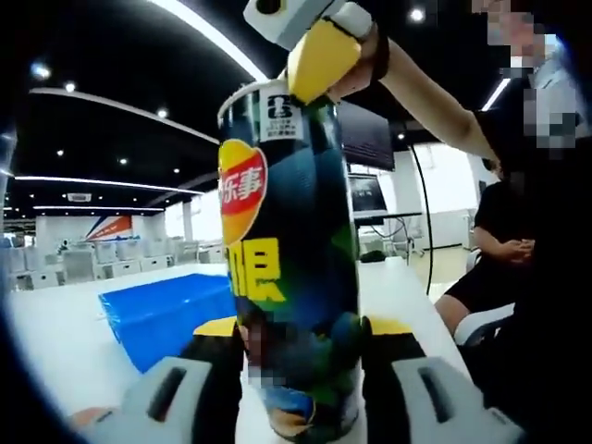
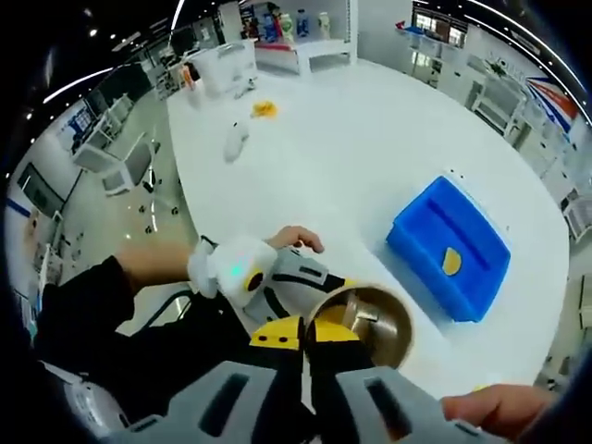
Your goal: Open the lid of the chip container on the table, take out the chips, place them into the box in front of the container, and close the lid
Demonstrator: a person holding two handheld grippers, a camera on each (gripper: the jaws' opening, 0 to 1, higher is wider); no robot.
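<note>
A: Left gripper view first: the left gripper [image 1: 298,370] has its jaws clamped on the lower body of the chip container [image 1: 291,268], a tall glossy cylinder with a dark printed wrap, standing upright on the white counter [image 1: 55,342].

B: And the right gripper [image 2: 305,344]?

A: Right gripper view looks down over the can's open mouth [image 2: 370,319]; the foil-lined inside shines, the lid is off. Its yellow-tipped jaws are pressed together at the rim; whether they pinch anything I cannot tell.

B: So the step?

A: Taking chips out, I judge. The blue box [image 2: 450,248], rigid plastic and rectangular, sits toward the counter's far edge with one pale chip [image 2: 451,262] inside. Next calls for reaching into the narrow mouth gently; chips break easily.
</note>
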